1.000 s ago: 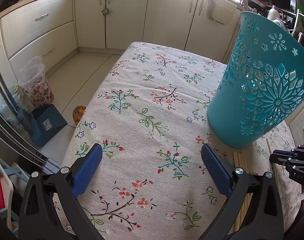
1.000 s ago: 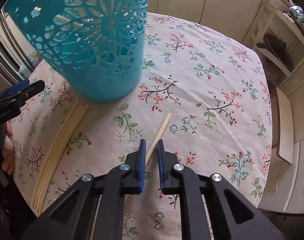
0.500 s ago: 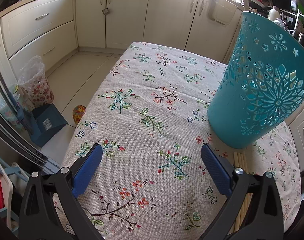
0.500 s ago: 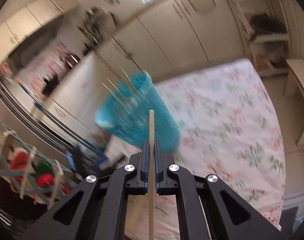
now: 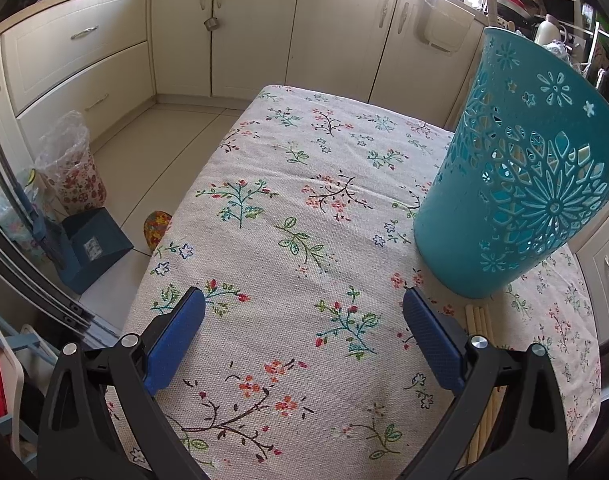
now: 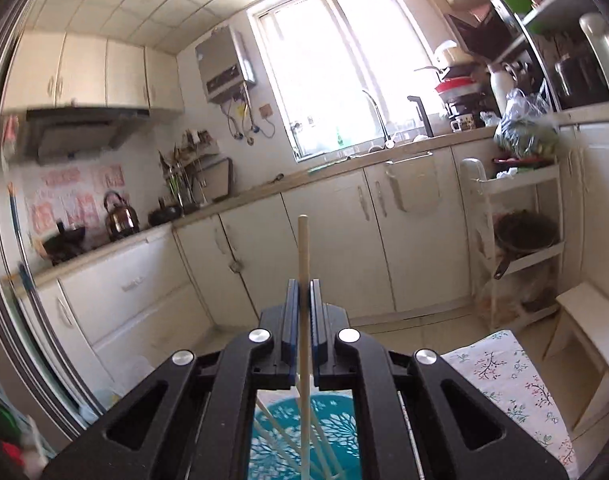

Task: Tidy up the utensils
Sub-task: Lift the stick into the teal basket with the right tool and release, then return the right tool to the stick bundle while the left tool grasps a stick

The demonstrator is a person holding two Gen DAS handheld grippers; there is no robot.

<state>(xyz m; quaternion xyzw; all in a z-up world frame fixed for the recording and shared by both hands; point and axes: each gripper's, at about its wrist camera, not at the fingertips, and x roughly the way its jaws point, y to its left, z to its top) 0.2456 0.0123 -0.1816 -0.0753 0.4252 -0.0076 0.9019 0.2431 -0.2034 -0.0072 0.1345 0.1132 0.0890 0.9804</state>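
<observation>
We see the right hand-held gripper (image 6: 303, 292) clamped on a chopstick (image 6: 303, 248) above the basket (image 6: 304, 436); left hand-held gripper (image 5: 304, 312) wide open, empty, over the bench (image 5: 304, 184)

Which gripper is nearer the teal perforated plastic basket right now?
Right. The right gripper sits directly above the teal perforated plastic basket, holding a wooden chopstick. The left gripper hovers off to its side.

1. Setting: home kitchen.
2. Cream base cabinets (image 6: 384, 240) and wall cupboards (image 6: 84, 72) beneath a tiled ceiling.
3. Range hood (image 6: 80, 132), kettle (image 6: 120, 216), wall-mounted water heater (image 6: 224, 64).
4. Sink tap (image 6: 378, 116) under a bright window (image 6: 344, 64).
5. Floral tablecloth (image 5: 304, 208); tiled floor (image 5: 160, 148).
</observation>
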